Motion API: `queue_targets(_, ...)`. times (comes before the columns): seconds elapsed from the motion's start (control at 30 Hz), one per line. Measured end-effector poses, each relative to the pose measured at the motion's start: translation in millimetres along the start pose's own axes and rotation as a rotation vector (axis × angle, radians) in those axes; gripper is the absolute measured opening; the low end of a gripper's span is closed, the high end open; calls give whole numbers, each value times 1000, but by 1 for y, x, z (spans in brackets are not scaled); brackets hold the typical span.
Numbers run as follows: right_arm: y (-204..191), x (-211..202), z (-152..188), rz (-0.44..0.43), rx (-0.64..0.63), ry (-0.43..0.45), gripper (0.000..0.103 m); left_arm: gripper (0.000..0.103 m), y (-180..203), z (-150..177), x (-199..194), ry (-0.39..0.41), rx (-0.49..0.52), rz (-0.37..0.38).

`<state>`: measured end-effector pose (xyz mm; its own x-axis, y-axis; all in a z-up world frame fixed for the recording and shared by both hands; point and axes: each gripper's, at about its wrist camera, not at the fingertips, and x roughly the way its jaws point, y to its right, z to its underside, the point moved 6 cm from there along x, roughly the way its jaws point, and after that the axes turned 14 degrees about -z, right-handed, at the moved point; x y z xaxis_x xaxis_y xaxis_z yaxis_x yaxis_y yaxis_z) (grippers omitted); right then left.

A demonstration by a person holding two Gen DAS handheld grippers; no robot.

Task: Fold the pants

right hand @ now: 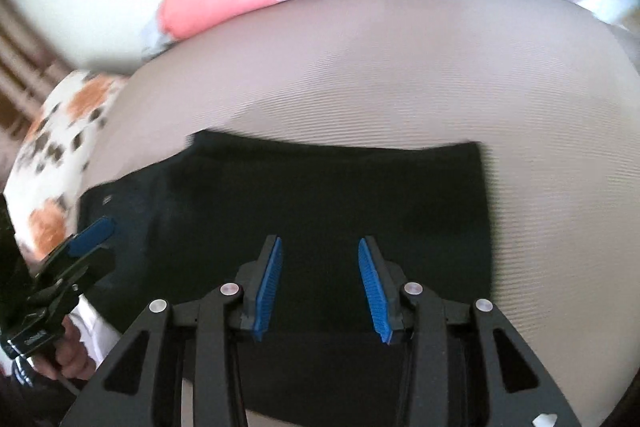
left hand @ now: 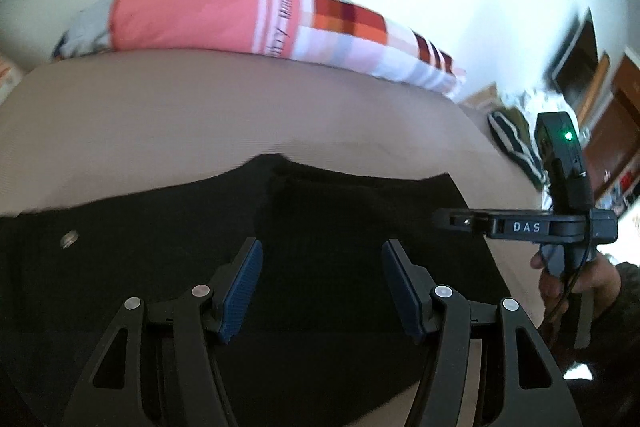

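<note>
2 wrist fisheye cameras are looking steeply down, close over black pants (left hand: 340, 211) on a beige bed (left hand: 200, 115).
Both are facing the patterned pillow (left hand: 240, 15) at the far edge, each catching the other gripper at its frame's side.

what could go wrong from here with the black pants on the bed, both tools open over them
The folded black pants lie loose, held by neither the left tool nor the right tool; a low pass might drag the top layer and undo the fold. The two tools work close together and might collide. The button might snag a pad.
</note>
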<state>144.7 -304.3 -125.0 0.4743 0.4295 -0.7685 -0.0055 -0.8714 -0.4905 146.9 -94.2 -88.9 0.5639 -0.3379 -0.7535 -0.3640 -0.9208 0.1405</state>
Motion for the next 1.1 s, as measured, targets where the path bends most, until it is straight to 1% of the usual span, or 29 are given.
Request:
queue_targets(0.1,34,-9,-6,55,38,32,38,62,13,-8,23,-25,37,5)
queue_targets(0.17,43,-10,-10,59,52,46,38,62,18,-13,37,-30,56,-9)
queue_targets(0.2,47,-10,-13,62,54,50,36,62,19,-15,44,-38,61,-15)
queue_targets(0.23,52,-10,-17,70,51,57,35,62,19,-16,50,-44,64,-25)
queue_targets(0.33,53,0,-23,97,34,56,32,58,14,-20,72,-75,65,-66)
queue_targets(0.4,59,4,-29,113,35,63,25,56,5,-21,89,-108,44,-94)
queue_targets(0.47,61,8,-32,120,41,66,21,52,-4,-17,101,-129,22,-100)
queue_targets(0.5,62,10,-33,117,47,67,20,52,-5,-19,101,-107,20,-90)
queue_targets(0.6,63,9,-33,106,49,66,20,52,-4,-19,100,-114,31,-102)
queue_targets(0.63,61,9,-33,109,42,64,20,52,-4,-18,98,-116,36,-106)
queue_targets(0.67,59,6,-33,102,44,66,22,52,-3,-16,94,-121,40,-104)
queue_targets(0.7,56,1,-31,75,59,76,26,52,-2,-14,90,-125,41,-96)
queue_targets(0.77,50,-8,-24,46,70,80,26,52,0,-7,70,-114,43,-65)
queue_targets(0.83,41,-16,-15,34,49,75,26,52,2,0,50,-90,62,-50)
queue_targets(0.87,34,-21,-6,29,26,66,26,52,4,7,35,-73,78,-39)
queue_targets(0.93,27,-25,7,15,11,41,26,52,9,15,17,-61,98,-27)
queue_targets(0.97,22,-26,18,2,7,21,26,52,12,24,5,-60,112,-10)
queue_targets(1.07,14,-27,38,-9,-2,-15,26,52,20,45,-13,-72,132,35)
queue_targets(1.1,11,-25,48,-17,0,-35,26,52,22,53,-16,-81,143,36)
